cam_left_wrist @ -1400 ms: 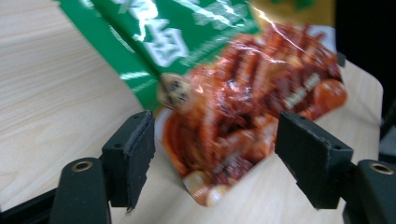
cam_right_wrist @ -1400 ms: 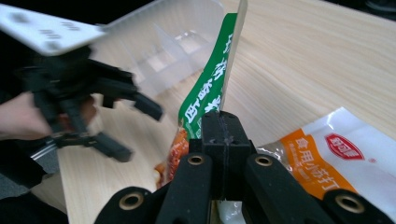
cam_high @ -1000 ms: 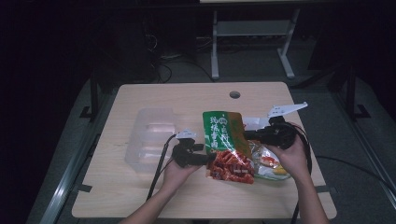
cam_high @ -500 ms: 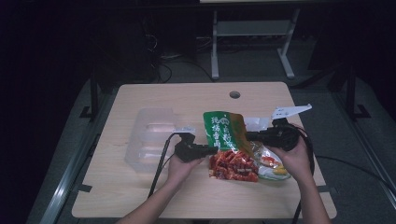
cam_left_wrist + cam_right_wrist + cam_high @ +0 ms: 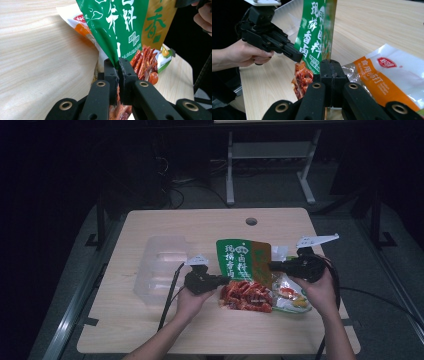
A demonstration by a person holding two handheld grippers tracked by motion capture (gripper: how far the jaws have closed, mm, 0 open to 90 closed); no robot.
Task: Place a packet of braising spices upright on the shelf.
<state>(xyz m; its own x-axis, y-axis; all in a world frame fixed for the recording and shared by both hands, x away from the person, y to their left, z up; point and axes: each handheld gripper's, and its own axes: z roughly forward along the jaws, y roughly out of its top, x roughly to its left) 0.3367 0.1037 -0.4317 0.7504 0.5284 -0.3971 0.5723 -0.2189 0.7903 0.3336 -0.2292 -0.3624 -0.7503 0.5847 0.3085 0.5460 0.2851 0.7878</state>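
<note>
Jaws of both my left gripper [image 5: 226, 279] and right gripper [image 5: 272, 266] now pinch the glossy green-and-gold plastic seasoning pouch [image 5: 243, 261], the left having just closed on its edge, so it hangs gripped between them above the worktop [image 5: 200, 227], lift or move not yet made.

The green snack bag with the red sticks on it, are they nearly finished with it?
Done: both tongs have clamped the green and gold foil snack bag; the left tongs have just closed on one edge, the right tongs grip the other. In hand: the bag is held between them above the wooden table. Left, probably: putting it in the clear plastic tray, which holds no bags.
</note>
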